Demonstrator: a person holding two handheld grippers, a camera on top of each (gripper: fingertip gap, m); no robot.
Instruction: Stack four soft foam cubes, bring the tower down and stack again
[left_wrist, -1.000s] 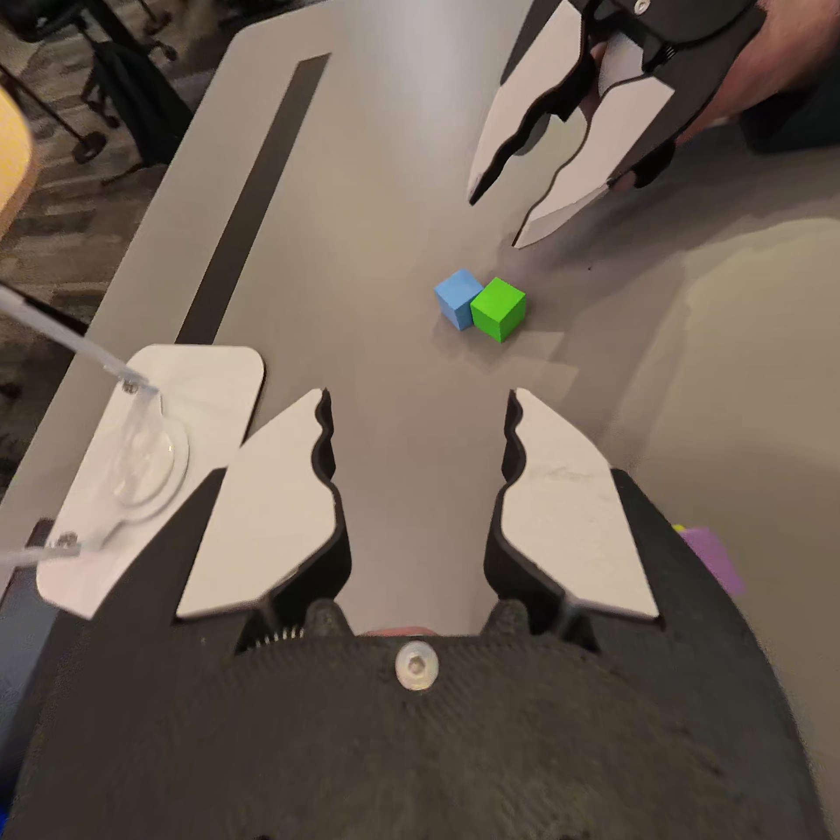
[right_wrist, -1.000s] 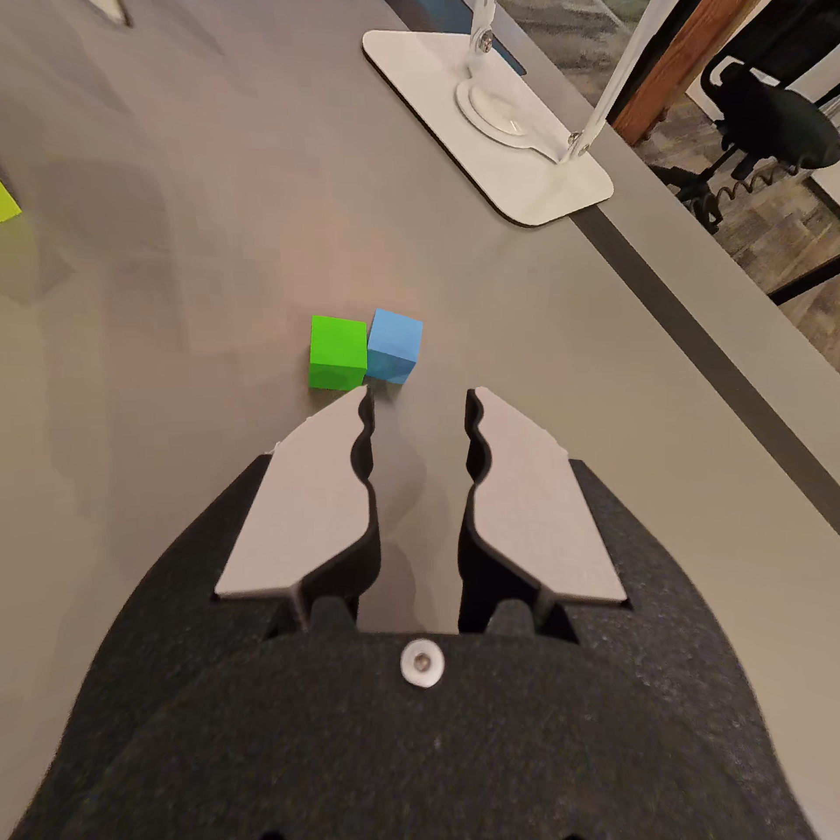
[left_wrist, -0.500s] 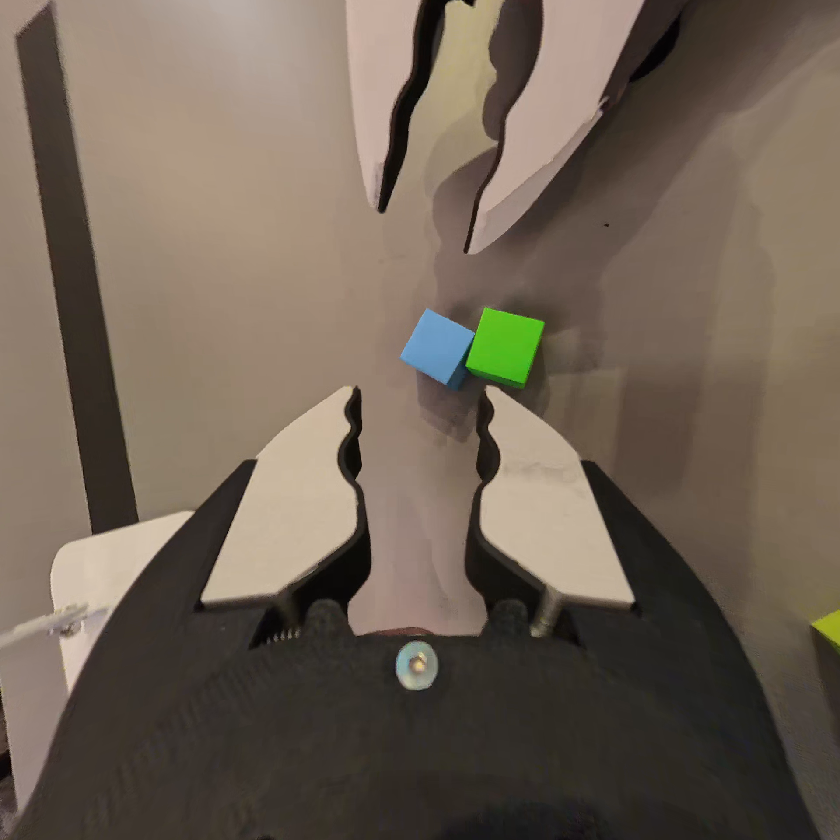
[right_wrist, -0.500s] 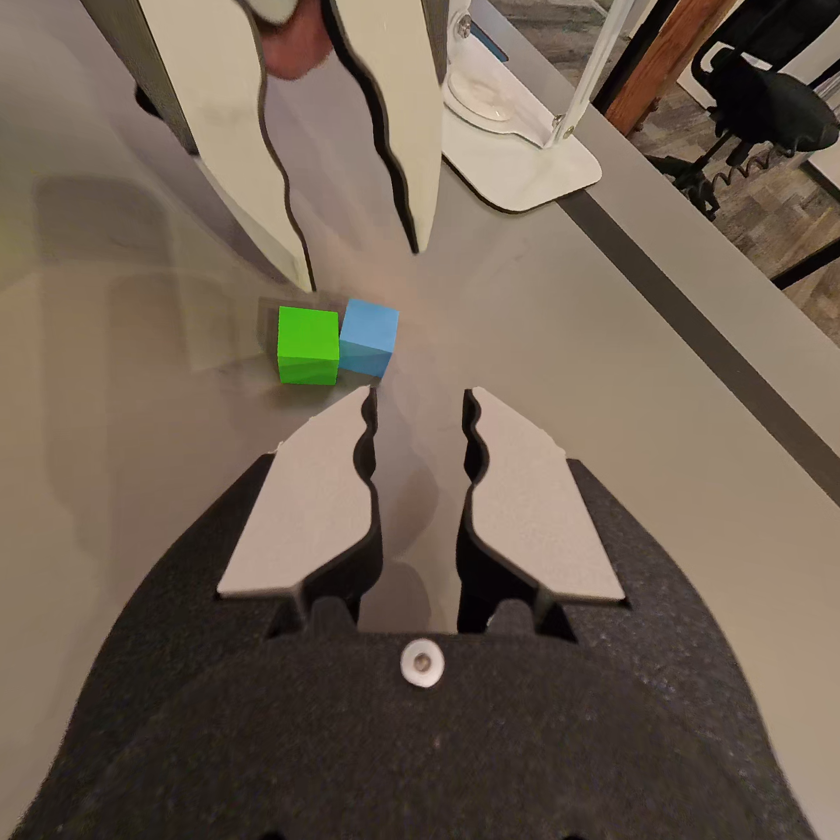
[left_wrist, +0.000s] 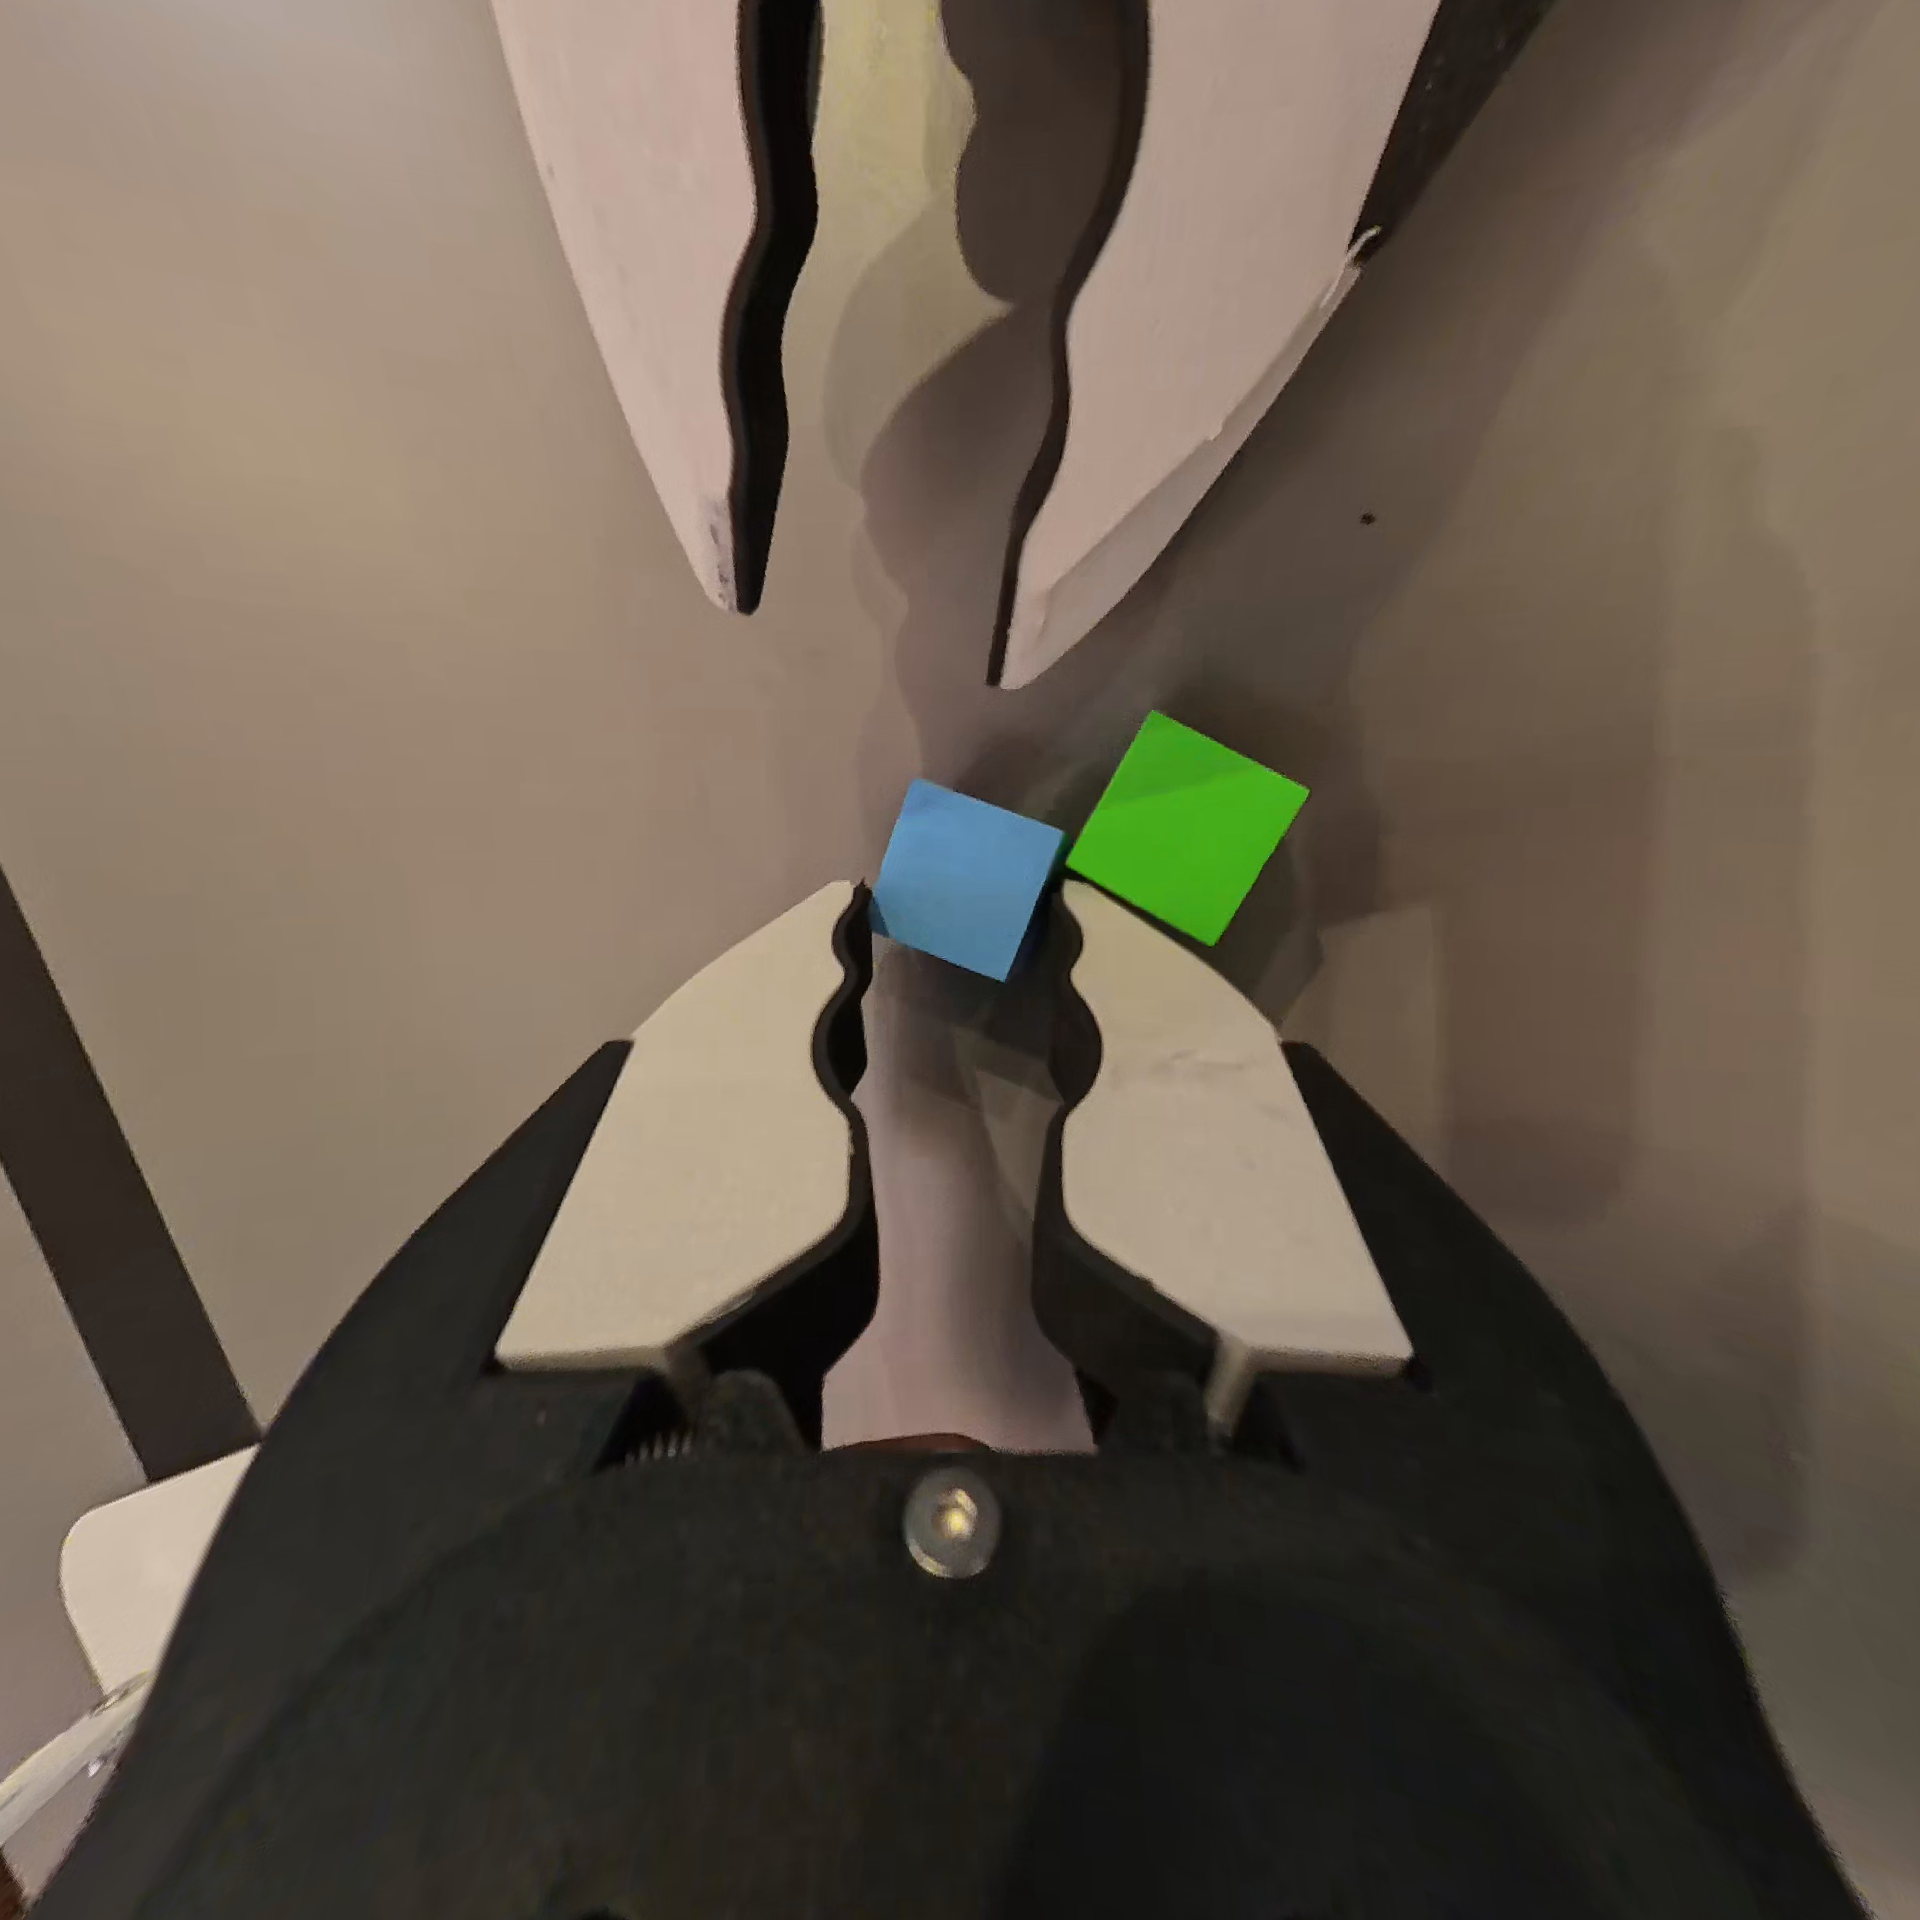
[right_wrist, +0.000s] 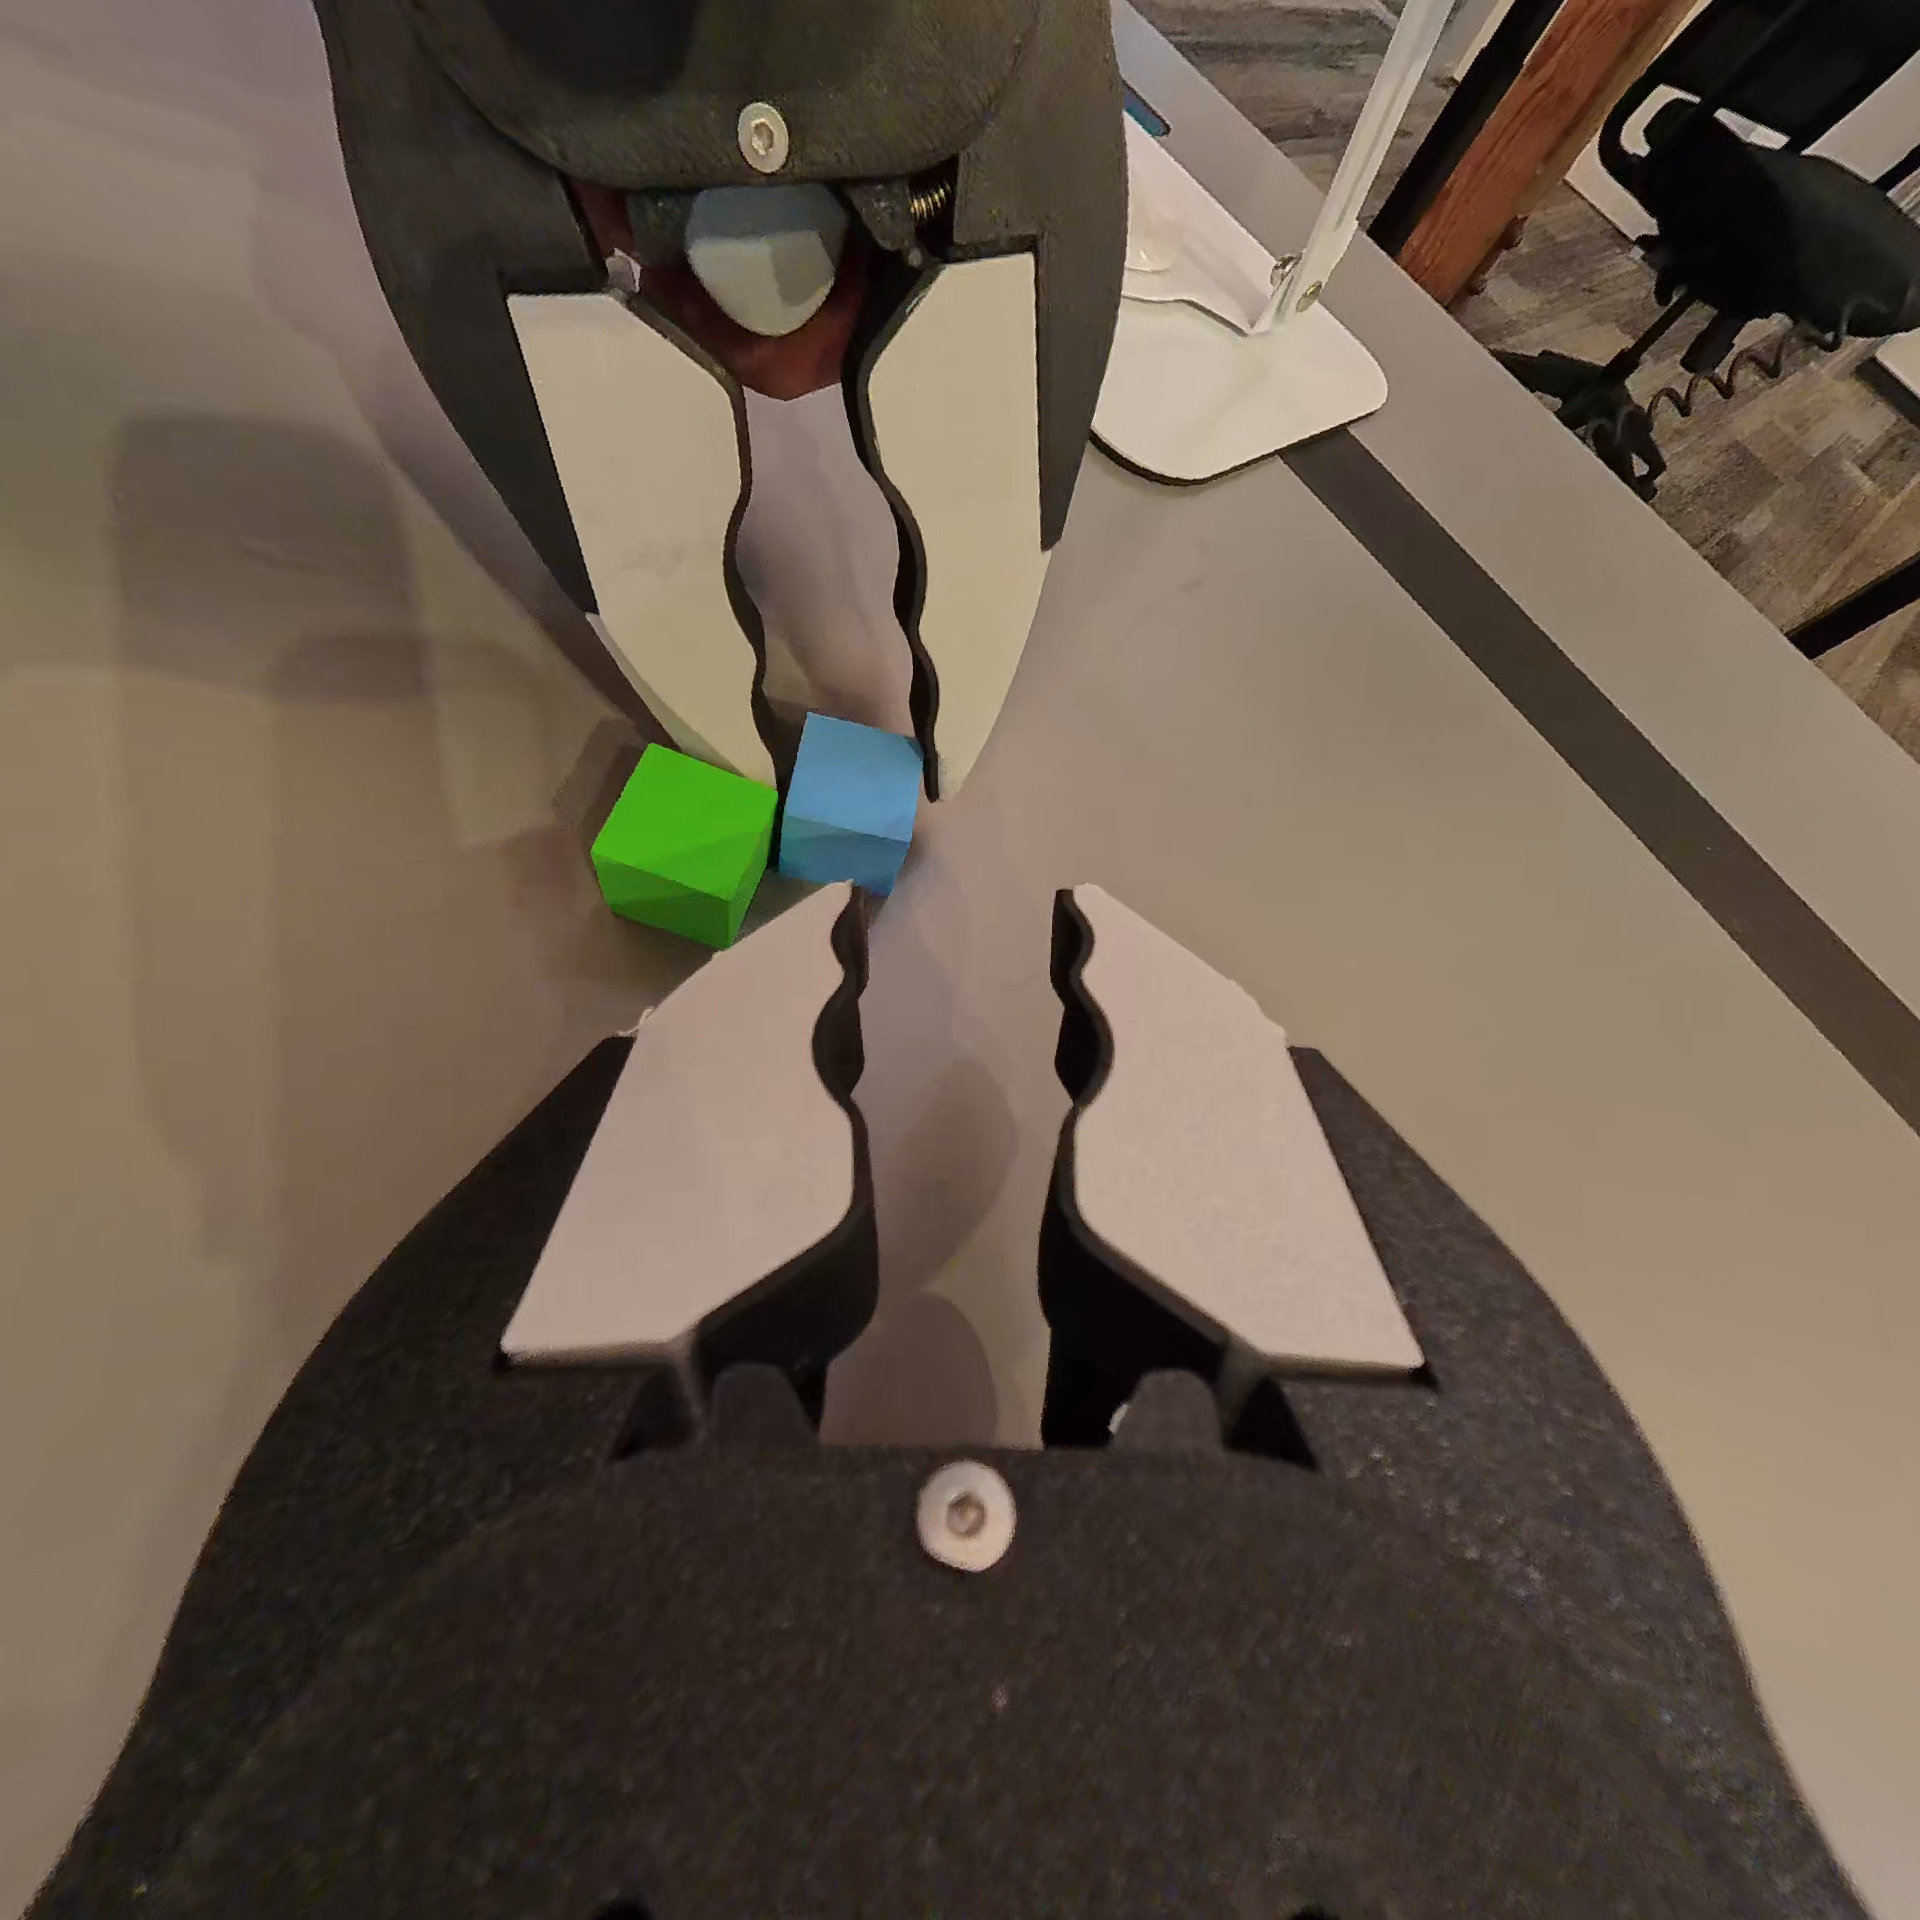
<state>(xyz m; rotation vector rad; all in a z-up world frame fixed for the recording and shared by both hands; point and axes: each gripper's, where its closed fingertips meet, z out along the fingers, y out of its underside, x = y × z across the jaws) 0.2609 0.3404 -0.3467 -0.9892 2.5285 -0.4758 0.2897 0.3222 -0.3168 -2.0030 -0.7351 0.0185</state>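
Hidden: your left tool's (left_wrist: 961, 914) own body fills the lower half of its view and covers the grey counter (left_wrist: 312, 623) beneath it; the right tool's (right_wrist: 961, 904) body does the same in its view.
Cut off: the white flat stand base (right_wrist: 1236, 416) is partly behind your left tool in the right wrist view, and only a corner of it shows at the lower left of the left wrist view.
Hard to make out: both views show only two cubes; under the blue one, you cannot tell whether it rests on the counter or is lifted.
Blue soft foam cube (left_wrist: 966, 894): it sits between your left tool's fingertips, tilted, with both pads against its sides.
Green soft foam cube (left_wrist: 1184, 826): it lies on the counter just beside the blue cube, touching it at an edge, outside both tools.
Left tool: you hold it pitched down at the counter, closed on the blue cube.
Right tool: you hold it facing the left tool, tips just short of the cubes, jaws apart with only bare counter between them.
Dark strip (right_wrist: 1558, 644): it runs along the counter near its far edge.
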